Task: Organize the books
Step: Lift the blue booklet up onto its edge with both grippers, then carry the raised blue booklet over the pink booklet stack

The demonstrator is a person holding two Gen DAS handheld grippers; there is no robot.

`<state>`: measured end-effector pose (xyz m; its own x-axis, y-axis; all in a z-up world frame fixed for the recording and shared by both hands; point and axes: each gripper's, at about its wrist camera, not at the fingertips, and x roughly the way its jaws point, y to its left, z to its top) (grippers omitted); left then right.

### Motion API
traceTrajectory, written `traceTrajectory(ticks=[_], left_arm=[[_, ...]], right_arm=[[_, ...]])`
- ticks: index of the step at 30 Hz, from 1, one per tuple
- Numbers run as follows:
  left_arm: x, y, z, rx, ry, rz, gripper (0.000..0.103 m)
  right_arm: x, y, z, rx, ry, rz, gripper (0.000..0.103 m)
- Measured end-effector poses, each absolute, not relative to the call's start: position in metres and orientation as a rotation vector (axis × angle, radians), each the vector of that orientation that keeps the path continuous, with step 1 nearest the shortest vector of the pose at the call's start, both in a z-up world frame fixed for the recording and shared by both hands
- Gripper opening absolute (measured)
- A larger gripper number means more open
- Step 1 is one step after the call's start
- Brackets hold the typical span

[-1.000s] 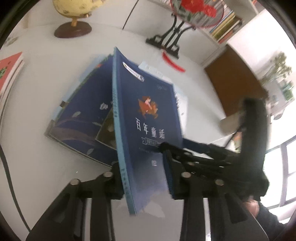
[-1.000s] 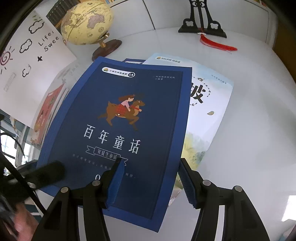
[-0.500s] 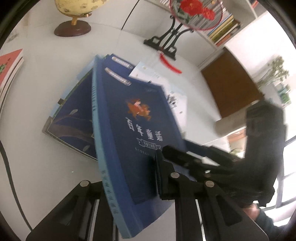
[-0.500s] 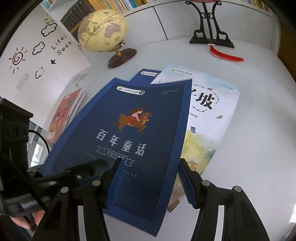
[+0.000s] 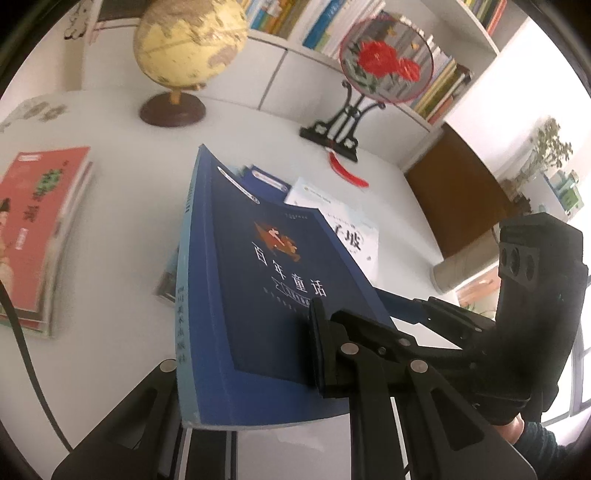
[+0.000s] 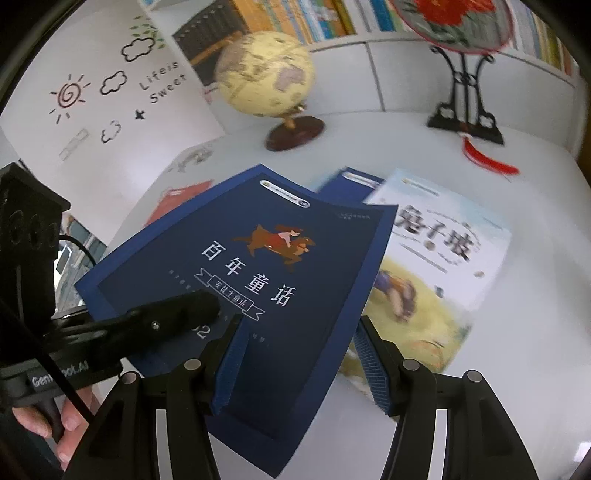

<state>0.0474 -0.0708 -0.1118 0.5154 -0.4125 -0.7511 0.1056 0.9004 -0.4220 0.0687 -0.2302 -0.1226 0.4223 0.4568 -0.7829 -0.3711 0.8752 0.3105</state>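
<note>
Left gripper (image 5: 251, 369) pinches the near edge of the dark-blue paperback book (image 5: 273, 295), held tilted above the white table (image 5: 110, 258) and remaining books, while right gripper (image 6: 295, 362) fingers stand spread astride its cover, not pressing.

Prob. study rm, bookshelves (image 5: 369, 33), globe (image 5: 190, 40), white desk (image 5: 92, 221)
</note>
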Motion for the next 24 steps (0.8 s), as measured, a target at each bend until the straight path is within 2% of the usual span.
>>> traceTrajectory(ticks=[10, 24], left_arm=[[0.034, 0.013, -0.077, -0.361, 0.896, -0.234, 0.013], [0.049, 0.156, -0.081, -0.42, 0.863, -0.165, 0.013]], right_arm=[[0.071, -0.147, -0.083, 0.053, 0.926, 0.616, 0.058], [0.101, 0.014, -0.082, -0.002, 0.895, 0.702, 0.058]])
